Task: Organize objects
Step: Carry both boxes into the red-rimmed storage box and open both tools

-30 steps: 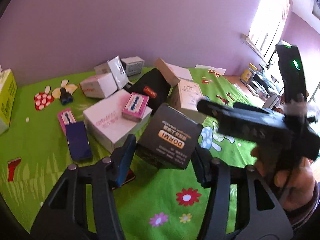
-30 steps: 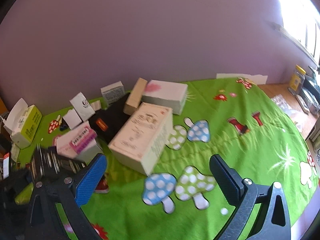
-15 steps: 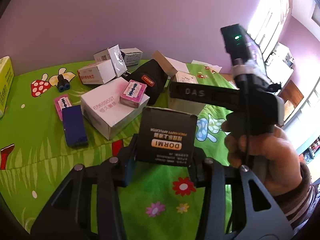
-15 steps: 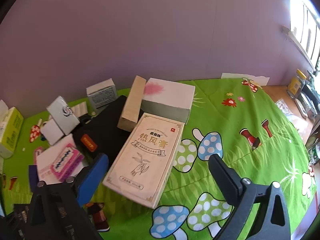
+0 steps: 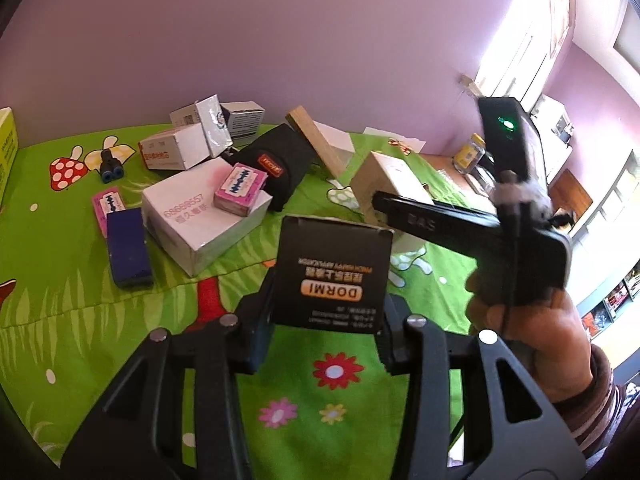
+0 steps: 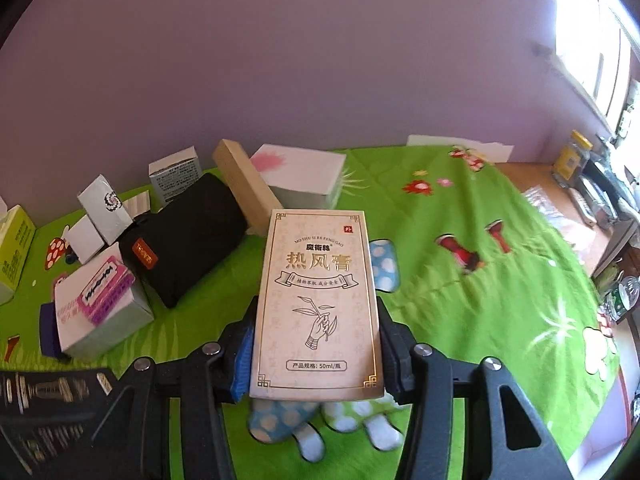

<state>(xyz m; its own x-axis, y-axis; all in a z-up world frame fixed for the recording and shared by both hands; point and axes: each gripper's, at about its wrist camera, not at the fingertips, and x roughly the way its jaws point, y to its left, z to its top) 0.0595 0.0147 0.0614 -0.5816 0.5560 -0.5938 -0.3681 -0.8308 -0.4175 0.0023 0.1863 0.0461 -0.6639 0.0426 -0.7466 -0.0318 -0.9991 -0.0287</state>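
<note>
The left tool [image 5: 326,320] is clenched on a black box [image 5: 334,274] held clear above the green mushroom-print cloth [image 5: 60,320], probably lifted for sorting; the right tool [image 6: 316,354] has just been closing its jaws and now grasps a tall beige box [image 6: 318,304] by its long sides. The remaining clutter, a white box [image 5: 200,220] carrying a pink packet [image 5: 240,189] and a black pouch [image 6: 192,236], sits towards the wall, presumably awaiting its turn.

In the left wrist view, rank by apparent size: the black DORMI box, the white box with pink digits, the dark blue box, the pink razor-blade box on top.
1. black DORMI box, though it is nearest the camera
2. white box
3. dark blue box
4. pink razor-blade box
</note>
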